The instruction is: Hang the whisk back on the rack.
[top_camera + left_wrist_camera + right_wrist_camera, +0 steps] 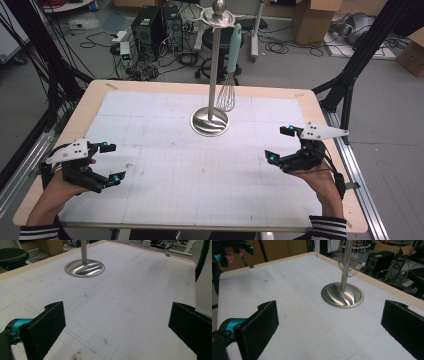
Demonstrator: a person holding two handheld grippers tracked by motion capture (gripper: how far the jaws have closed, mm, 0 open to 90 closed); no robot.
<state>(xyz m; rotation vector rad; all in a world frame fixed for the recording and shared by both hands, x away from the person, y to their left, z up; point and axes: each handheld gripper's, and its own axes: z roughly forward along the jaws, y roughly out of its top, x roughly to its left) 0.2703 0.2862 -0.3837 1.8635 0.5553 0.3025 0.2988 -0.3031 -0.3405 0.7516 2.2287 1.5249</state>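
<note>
Open right gripper (pixel 280 144); whisk (pixel 229 75) vertical, wires down.

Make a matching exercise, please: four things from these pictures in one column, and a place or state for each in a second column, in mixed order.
Things:
1. whisk
2. stand
3. left tool
4. right tool

Places or states:
A. open, above the table's right side
B. hangs from a hook, wires down
C. open, above the table's left side
D. upright on the mat, round base at the far middle

Pairs: 1-B, 2-D, 3-C, 4-A
</note>
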